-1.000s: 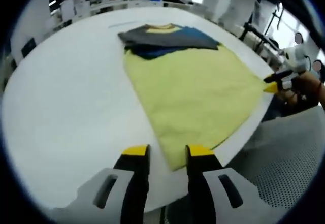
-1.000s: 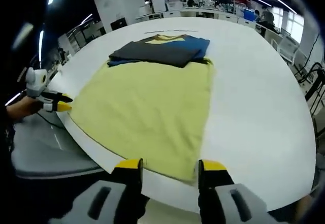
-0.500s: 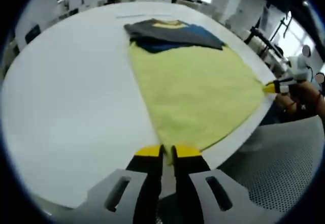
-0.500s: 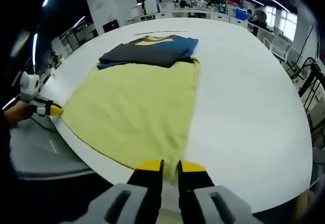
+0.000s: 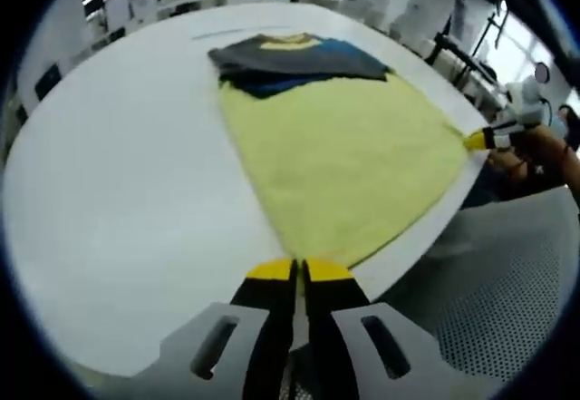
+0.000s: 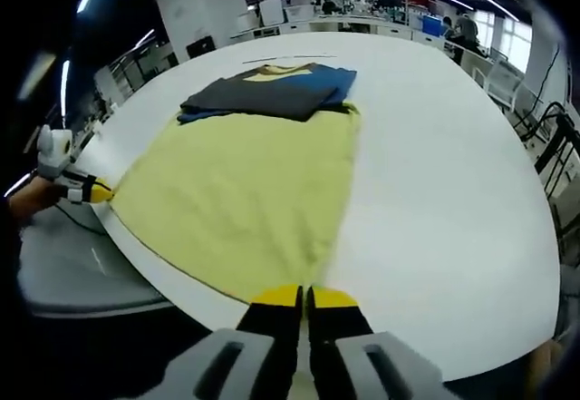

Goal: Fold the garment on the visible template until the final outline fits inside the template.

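Two corners pinched, that's about where things stand. The left gripper (image 5: 299,271) has its jaws closed on the near corner of the yellow-green garment (image 5: 349,160), and the right gripper (image 6: 304,297) is clamped the same way on the other near corner, right at the edge of the white table (image 6: 444,182). From the right gripper view the garment runs from 6 o'clock up toward 12, spread mostly flat, and the top end has sleeves in dark grey and blue (image 6: 272,92) already tucked in across it.

So my read: the sleeve folds look done, and the big one is left, bringing the bottom hem up over the body. I honestly can't make out the template outline anywhere, so no clue whether the width fits yet. Still looks way too long though.
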{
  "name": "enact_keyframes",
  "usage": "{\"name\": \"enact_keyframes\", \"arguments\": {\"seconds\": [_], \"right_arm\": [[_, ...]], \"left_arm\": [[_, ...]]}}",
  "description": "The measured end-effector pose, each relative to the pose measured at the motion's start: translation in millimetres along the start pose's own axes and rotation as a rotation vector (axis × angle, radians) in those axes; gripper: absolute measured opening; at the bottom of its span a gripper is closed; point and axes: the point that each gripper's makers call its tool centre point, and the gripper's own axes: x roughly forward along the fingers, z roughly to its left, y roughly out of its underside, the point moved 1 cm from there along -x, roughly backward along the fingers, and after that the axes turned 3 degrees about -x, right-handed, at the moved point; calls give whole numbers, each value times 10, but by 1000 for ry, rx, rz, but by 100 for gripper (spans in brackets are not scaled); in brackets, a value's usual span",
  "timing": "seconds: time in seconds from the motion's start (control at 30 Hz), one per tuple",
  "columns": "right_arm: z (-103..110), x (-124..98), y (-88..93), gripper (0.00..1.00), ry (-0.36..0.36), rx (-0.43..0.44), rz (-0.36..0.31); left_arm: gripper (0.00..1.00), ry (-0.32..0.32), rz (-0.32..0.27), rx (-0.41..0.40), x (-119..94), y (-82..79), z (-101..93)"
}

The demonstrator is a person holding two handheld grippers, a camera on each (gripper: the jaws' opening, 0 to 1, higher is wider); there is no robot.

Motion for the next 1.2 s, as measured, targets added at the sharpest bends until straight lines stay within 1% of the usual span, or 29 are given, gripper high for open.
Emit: {"name": "enact_keyframes", "arguments": {"seconds": [0.1,0.2,0.37,0.53,0.63,0.73,0.97,1.07,1.2], "right_arm": [[37,-20,22,0,-13,-5,5],[86,-35,40,0,-31,-6,7],[113,-45,80,0,-33,-15,10],[138,-69,118,0,-37,-16,13],[168,-81,148,0,-46,-31,22],[198,-90,173,0,-51,-42,29],[250,-115,230,0,-62,-46,47],[279,-134,261,0,-70,-62,58],[285,-164,286,0,-59,-90,70]], "left_arm": [[0,-16,-7,-6,-33,1,25],[0,-41,-11,26,-68,10,40],[0,-47,-11,43,-98,38,28],[0,-41,6,29,-122,112,13],[0,-41,19,4,-158,143,1],[0,-44,23,1,-192,147,1],[0,-43,45,-8,-254,229,-23],[0,-44,60,-9,-260,280,-32],[0,-33,78,-23,-265,347,-73]]}}
